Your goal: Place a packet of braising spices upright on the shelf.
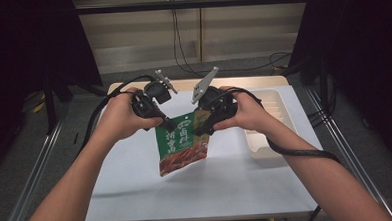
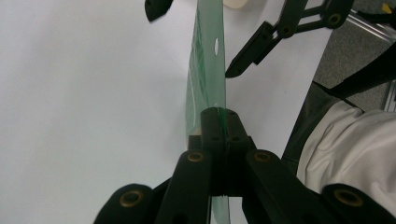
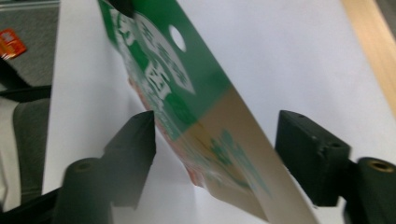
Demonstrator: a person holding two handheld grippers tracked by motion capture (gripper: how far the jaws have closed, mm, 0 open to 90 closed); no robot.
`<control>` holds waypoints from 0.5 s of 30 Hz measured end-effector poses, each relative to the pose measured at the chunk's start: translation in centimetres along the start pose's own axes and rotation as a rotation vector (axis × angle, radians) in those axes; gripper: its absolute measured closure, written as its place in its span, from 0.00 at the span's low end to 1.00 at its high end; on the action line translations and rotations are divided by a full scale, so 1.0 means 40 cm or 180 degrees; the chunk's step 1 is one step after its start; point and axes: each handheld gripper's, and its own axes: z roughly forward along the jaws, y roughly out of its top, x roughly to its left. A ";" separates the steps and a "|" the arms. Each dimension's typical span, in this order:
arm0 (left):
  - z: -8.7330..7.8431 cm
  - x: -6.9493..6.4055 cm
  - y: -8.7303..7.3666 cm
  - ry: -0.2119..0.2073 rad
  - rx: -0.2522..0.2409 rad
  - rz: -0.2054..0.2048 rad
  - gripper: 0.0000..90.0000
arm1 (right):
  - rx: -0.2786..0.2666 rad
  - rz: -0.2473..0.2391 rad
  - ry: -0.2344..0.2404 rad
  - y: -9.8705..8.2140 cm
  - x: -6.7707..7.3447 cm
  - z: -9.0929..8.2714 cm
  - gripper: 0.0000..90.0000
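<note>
The right gripper (image 3: 215,158) has its two black jaws standing apart, with the packet (image 3: 187,107) slanting between them. The left jaw's tip lies at the packet's printed face; the right jaw stands clear of it. White table (image 3: 280,60) lies beyond.

- High view: counter (image 1: 137,193) lit bright from above, surroundings dark; soft shadow under the packet (image 1: 181,143).
- Left gripper view: white surface near blown out, close jaws soft.
- Right gripper view: packet print blurred, foreground out of focus.
</note>
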 end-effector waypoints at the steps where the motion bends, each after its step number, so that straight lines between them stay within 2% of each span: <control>1: -0.001 -0.002 0.002 -0.0004 0.0001 -0.0026 1.00 | 0.0066 -0.0074 0.0034 0.010 0.005 0.005 0.38; 3: 0.000 -0.004 0.002 0.0003 -0.0036 -0.0035 1.00 | 0.0103 -0.0043 0.0052 0.013 0.008 0.006 0.39; 4: 0.000 -0.003 0.003 -0.0017 -0.0029 0.0007 1.00 | 0.0155 -0.0042 0.0080 0.016 0.011 0.008 0.45; 5: 0.002 -0.006 0.003 0.0001 -0.0067 -0.0026 1.00 | 0.0216 -0.0002 0.0147 0.020 0.016 0.009 0.50; 10: -0.002 -0.005 0.008 -0.0018 -0.0045 0.0046 1.00 | 0.0287 -0.0007 0.0140 0.028 0.017 0.012 0.53; 11: -0.004 -0.005 0.008 -0.0005 -0.0081 0.0048 1.00 | 0.0311 0.0033 0.0140 0.032 0.015 0.012 0.57; 13: -0.004 -0.005 0.007 -0.0005 -0.0098 0.0023 1.00 | 0.0345 0.0067 0.0143 0.033 0.016 0.012 0.59; 14: -0.006 -0.004 0.007 -0.0002 -0.0074 0.0035 1.00 | 0.0368 0.0029 0.0154 0.033 0.015 0.013 0.63; 15: -0.004 -0.006 0.007 0.0006 -0.0135 -0.0036 1.00 | 0.0390 -0.0003 0.0169 0.034 0.014 0.016 0.66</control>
